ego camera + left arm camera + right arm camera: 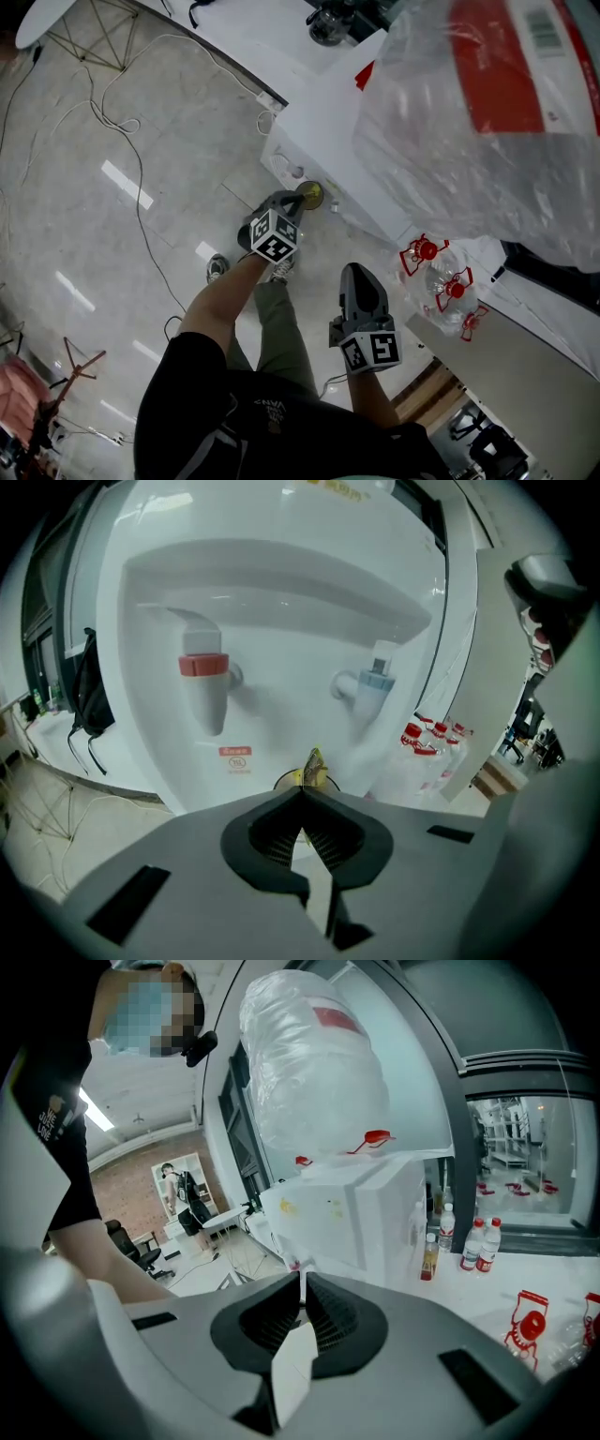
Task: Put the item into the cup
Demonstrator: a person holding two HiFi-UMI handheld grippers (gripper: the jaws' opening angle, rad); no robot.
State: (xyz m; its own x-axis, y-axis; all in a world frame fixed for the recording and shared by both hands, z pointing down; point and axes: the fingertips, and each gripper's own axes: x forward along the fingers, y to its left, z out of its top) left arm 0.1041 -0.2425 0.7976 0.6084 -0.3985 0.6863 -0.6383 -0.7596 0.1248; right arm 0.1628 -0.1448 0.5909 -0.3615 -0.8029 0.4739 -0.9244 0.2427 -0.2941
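My left gripper [298, 199] [304, 789] is shut on a small yellow packet [313, 767], which sticks out past the jaw tips. Right behind the packet shows the dark round rim of a cup [281, 782], standing low at the front of the white water dispenser [281, 602]. From the head view the cup [311, 195] looks round with yellow at its mouth, and the left jaws touch its near side. My right gripper [356, 274] [302, 1275] hangs lower and to the right, shut, with nothing seen between its jaws.
The dispenser has a red tap [203, 666] and a blue tap [375, 679] above the cup. A big clear water jug [487, 122] sits on top. Red-capped bottles [441, 281] lie to the right. Cables [117, 122] run over the floor at the left.
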